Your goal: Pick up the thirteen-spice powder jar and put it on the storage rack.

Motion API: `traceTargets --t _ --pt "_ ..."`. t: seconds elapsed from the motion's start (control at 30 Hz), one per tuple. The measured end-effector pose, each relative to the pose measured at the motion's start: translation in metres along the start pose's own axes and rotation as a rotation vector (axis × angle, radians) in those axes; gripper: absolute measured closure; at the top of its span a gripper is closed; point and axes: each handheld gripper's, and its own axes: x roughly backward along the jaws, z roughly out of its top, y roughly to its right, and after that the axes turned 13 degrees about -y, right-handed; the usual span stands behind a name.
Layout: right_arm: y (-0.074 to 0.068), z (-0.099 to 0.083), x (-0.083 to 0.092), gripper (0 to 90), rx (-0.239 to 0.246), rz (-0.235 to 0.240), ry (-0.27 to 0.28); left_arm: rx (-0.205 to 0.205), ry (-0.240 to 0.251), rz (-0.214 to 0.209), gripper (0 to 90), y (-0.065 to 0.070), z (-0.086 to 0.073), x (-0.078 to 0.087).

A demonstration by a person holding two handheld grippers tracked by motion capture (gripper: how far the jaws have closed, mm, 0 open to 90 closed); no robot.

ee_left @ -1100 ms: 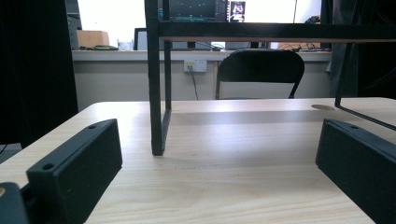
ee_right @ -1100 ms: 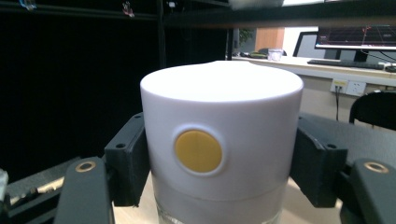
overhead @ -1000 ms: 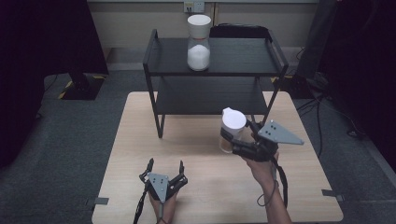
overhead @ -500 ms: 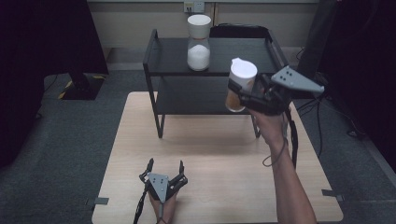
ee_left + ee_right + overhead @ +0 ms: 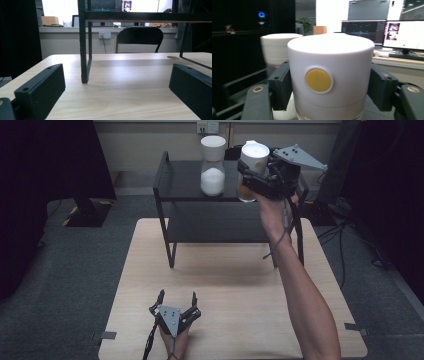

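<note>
My right gripper (image 5: 248, 179) is shut on a jar (image 5: 251, 167) with a white lid and holds it upright in the air, level with the top of the black shelf rack (image 5: 182, 175), at its right end. In the right gripper view the jar (image 5: 330, 75) shows a yellow button on its lid, and both pads (image 5: 280, 87) press its sides. A second white-lidded jar (image 5: 213, 166) holding white powder stands on the top shelf just to the left; it is also the jar (image 5: 277, 48) behind the held one. My left gripper (image 5: 177, 297) lies open on the wooden table (image 5: 240, 280) near its front edge, jaws (image 5: 117, 82) pointing at the rack with nothing between them.
The rack's lower shelf (image 5: 220, 222) is bare, and its front left leg (image 5: 84, 50) stands ahead of the left gripper. A black chair (image 5: 140, 37) sits beyond the table. Monitors (image 5: 387, 31) glow on a desk behind. Dark curtains flank both sides.
My right gripper has carried the jar up and away from table height in front of the rack to the level of the top shelf. The left gripper has stayed put.
</note>
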Motion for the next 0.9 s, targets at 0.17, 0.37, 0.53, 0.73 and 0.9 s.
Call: traceTargets --t 0.17,0.37,0.53,0.73,0.9 --pt "-0.006 0.005 -0.016 29.8 -0.028 -0.048 -0.011 -0.002 -0.001 0.0 0.0 0.0 0.0 0.0" --pt "-0.012 0.01 -0.031 29.8 -0.012 -0.078 -0.035 -0.003 -0.002 0.0 0.0 0.0 0.0 0.0" --pt "-0.012 0.009 -0.039 29.8 -0.019 -0.088 -0.042 -0.003 -0.002 0.001 0.0 0.0 0.0 0.0" --pt "-0.007 0.006 -0.041 29.7 -0.048 -0.075 -0.032 -0.003 -0.002 0.001 0.0 0.0 0.0 0.0" --pt "-0.008 0.008 -0.041 29.7 -0.027 -0.077 -0.04 -0.003 -0.002 0.001 0.0 0.0 0.0 0.0"
